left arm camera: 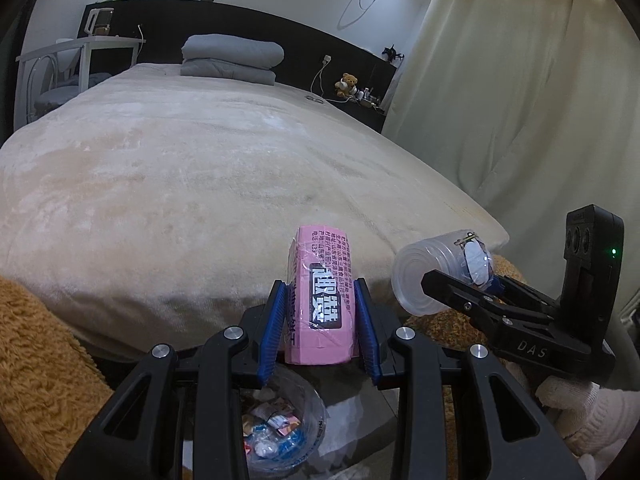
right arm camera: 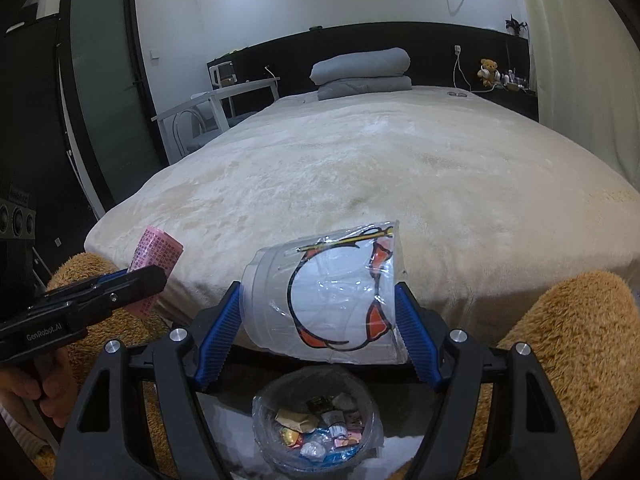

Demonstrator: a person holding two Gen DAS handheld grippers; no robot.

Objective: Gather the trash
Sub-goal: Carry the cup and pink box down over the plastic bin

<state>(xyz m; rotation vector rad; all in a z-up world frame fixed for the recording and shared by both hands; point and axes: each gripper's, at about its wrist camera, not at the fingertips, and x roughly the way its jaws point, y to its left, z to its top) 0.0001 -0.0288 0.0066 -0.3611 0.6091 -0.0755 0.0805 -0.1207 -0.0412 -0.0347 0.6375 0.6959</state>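
My left gripper (left arm camera: 320, 320) is shut on a pink snack box (left arm camera: 320, 300) with black lettering, which stands upright between the blue pads. In the right wrist view the same box (right arm camera: 154, 268) shows at the left in that gripper (right arm camera: 140, 280). My right gripper (right arm camera: 320, 316) is shut on a clear plastic cup (right arm camera: 324, 300) with a red and black print, lying sideways between its pads; the cup (left arm camera: 436, 276) also shows at the right of the left wrist view. Below both grippers sits a bag-lined trash bin (right arm camera: 318, 430) (left arm camera: 280, 428) holding several wrappers.
A large bed with a beige blanket (left arm camera: 224, 184) fills the view ahead, with folded grey bedding (left arm camera: 232, 56) at its head. Brown fluffy cushions (right arm camera: 568, 344) (left arm camera: 44, 360) flank the bin. A curtain (left arm camera: 520, 92) hangs on the right, and a white table (left arm camera: 80, 56) stands far left.
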